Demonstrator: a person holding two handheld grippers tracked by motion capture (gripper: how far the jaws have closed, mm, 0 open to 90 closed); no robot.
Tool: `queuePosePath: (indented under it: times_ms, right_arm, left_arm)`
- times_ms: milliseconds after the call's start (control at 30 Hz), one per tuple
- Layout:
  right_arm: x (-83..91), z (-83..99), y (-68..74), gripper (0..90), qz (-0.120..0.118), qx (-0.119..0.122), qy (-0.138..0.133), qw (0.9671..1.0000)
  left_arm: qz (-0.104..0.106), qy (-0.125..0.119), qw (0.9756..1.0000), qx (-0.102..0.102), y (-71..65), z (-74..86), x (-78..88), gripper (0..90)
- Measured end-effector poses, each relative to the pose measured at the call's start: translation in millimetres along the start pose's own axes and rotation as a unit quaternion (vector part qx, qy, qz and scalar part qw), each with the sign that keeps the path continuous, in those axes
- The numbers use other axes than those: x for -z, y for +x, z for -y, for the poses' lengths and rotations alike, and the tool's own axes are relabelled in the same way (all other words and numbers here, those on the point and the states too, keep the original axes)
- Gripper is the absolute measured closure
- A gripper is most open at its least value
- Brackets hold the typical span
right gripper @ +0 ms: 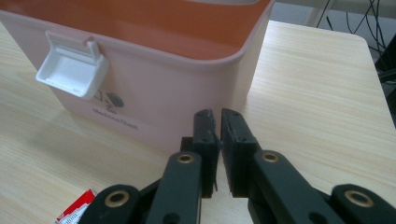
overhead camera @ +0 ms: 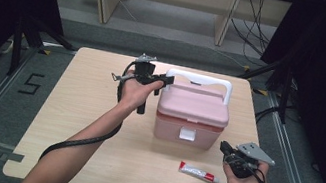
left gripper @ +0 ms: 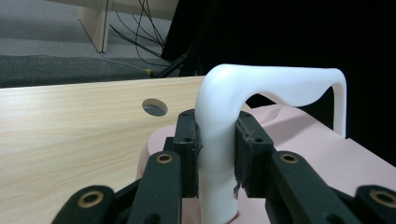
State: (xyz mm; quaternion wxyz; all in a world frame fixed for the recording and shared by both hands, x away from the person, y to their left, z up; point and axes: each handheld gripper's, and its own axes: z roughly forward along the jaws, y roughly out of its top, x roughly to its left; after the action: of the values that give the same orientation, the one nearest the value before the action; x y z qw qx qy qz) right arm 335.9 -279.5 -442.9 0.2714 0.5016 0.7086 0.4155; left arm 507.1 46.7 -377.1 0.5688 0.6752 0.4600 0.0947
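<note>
High view: my left gripper (overhead camera: 167, 79) clamps the white handle (overhead camera: 202, 80) of the pink box (overhead camera: 191, 119) mid-table, apparently to lift the lid, while my right gripper (overhead camera: 223, 148), jaws nearly together and empty, waits near the tube (overhead camera: 198, 172).

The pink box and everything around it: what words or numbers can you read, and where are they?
"5": black tape figure on the grey floor left of the table.
Dark print on the front of the pink plastic box, under the white latch: blurred, perhaps "Medicine Chest", not certain.
Print on the red and white tube on the wooden table: too small to read.
</note>
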Motion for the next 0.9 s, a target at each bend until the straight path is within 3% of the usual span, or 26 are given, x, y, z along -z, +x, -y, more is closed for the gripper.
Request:
queuePosePath:
  times_ms: [67,100,133,233,267,400,633,733,767,900]
  right_arm:
    - [-0.7,0.2,0.5,85.4,-0.006,-0.005,-0.007,0.9999]
    - [1.2,-0.9,-1.3,85.4,0.000,0.019,-0.007,0.9998]
    - [1.1,-0.5,3.3,85.4,-0.007,-0.007,-0.011,0.9999]
    - [4.2,-2.1,2.6,85.5,-0.001,0.022,-0.015,0.9997]
    - [4.6,-1.7,5.4,85.7,-0.007,0.009,-0.016,0.9998]
    - [6.5,-3.5,5.7,87.1,-0.009,0.023,-0.015,0.9996]
    - [7.5,-4.8,7.7,90.0,-0.021,0.021,-0.025,0.9992]
    - [10.7,-6.0,10.7,90.0,-0.022,0.000,-0.030,0.9993]
    - [9.2,-7.2,8.8,90.0,-0.028,0.010,-0.045,0.9985]
    - [10.2,-15.3,8.4,90.0,-0.022,0.013,-0.053,0.9982]
  left_arm:
    - [0.002,0.003,1.0000,0.001,0.8,-0.6,-0.2,72.5]
    - [0.002,0.004,1.0000,0.002,1.0,-0.9,0.0,72.5]
    - [0.002,0.008,1.0000,0.004,1.2,-1.7,0.4,72.5]
    - [0.007,0.006,0.9999,0.005,2.3,-1.9,-0.4,72.5]
    - [0.008,0.008,0.9999,0.008,2.5,-2.1,0.0,72.5]
    - [0.009,0.010,0.9999,0.011,3.3,-3.1,-0.6,72.5]
    - [0.008,0.017,0.9997,0.017,3.1,-9.2,-1.6,72.6]
    - [0.007,0.021,0.9996,0.020,3.0,-11.7,-0.5,72.6]
    - [0.008,0.021,0.9996,0.020,3.3,-12.0,-0.6,72.6]
    - [0.011,0.028,0.9993,0.020,3.5,-15.1,-0.3,72.6]
